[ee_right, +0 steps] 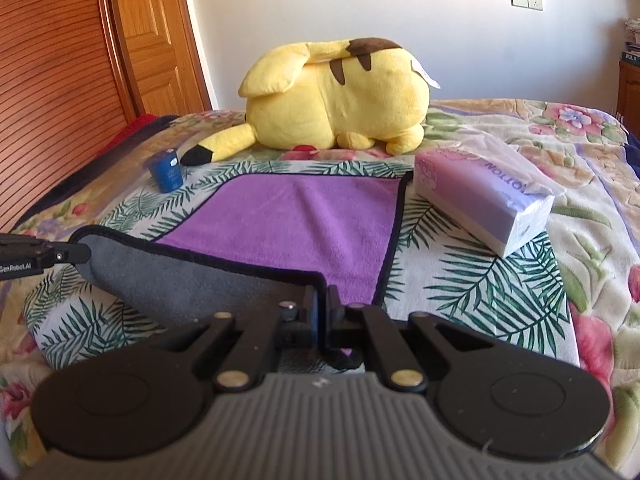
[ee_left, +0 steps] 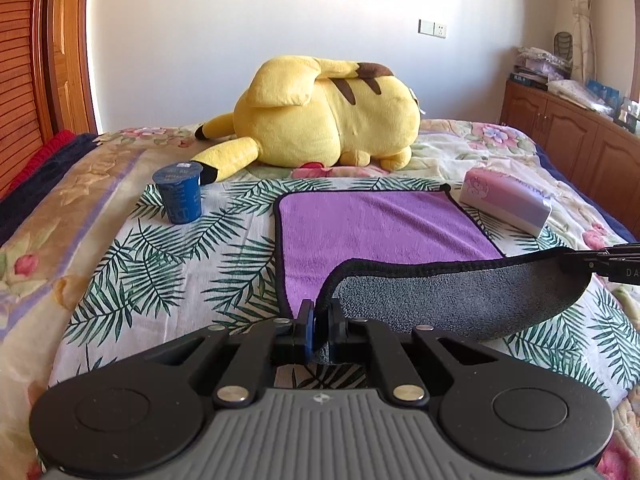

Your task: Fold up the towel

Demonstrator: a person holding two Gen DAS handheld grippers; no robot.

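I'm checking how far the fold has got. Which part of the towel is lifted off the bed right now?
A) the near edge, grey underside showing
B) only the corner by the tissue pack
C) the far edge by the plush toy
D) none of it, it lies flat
A: each hand-held gripper, left and right, pinches a near corner of the towel, so the near edge hangs raised with its grey underside showing.

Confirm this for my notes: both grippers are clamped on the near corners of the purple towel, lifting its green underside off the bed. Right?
Not quite. The underside is grey, not green, as the left wrist view shows. The left gripper and right gripper are clamped on the near corners of the purple, black-edged towel, lifting them off the floral bed cover.
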